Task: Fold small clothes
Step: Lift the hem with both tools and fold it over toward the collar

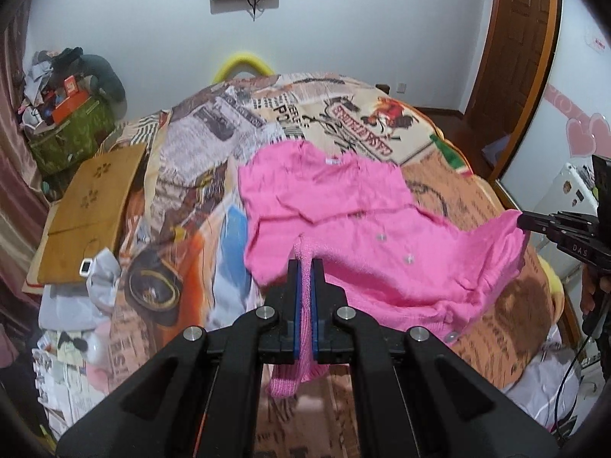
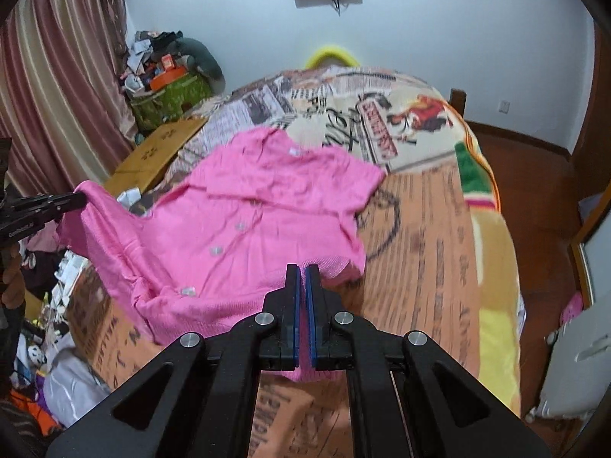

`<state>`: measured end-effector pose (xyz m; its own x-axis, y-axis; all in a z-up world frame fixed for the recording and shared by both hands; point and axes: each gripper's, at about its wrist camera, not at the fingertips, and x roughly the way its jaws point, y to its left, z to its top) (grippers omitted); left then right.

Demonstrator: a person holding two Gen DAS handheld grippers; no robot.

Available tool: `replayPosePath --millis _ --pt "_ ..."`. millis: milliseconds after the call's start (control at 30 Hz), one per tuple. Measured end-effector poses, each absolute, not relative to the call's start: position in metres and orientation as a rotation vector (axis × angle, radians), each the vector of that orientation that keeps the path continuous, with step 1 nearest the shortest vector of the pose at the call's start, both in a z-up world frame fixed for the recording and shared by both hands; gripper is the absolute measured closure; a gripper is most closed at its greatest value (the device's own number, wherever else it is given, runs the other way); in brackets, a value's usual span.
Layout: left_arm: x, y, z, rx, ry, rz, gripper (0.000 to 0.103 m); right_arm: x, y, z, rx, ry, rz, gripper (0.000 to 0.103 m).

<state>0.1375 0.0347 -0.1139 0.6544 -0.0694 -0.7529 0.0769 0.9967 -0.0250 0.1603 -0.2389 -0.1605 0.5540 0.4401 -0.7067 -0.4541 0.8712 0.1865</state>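
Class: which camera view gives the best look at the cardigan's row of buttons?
The right wrist view: the pink cardigan shows three buttons in a line, unobstructed. The left wrist view shows them too, but further off-centre, near the hem.

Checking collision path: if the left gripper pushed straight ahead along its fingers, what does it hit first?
Likely the pink cardigan itself: the left gripper, shut on its hem, points down at the garment's body spread on the bed's printed blanket. Depth is unclear.

left gripper [image 1: 304, 267] fingers [image 1: 292, 286] pinch pink cardigan [image 1: 343, 206] above bed [image 1: 477, 198].
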Motion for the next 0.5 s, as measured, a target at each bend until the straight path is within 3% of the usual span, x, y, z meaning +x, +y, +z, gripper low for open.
replayPosePath --millis 267,500 --pt "0.203 0.046 -0.101 -0.024 0.848 -0.081 0.1 0.21 -0.228 -0.139 -0.008 0.762 0.52 0.1" --pt "0.268 0.066 -0.121 -0.083 0.916 -0.079 0.1 0.258 -0.219 -0.141 0.01 0.757 0.515 0.1"
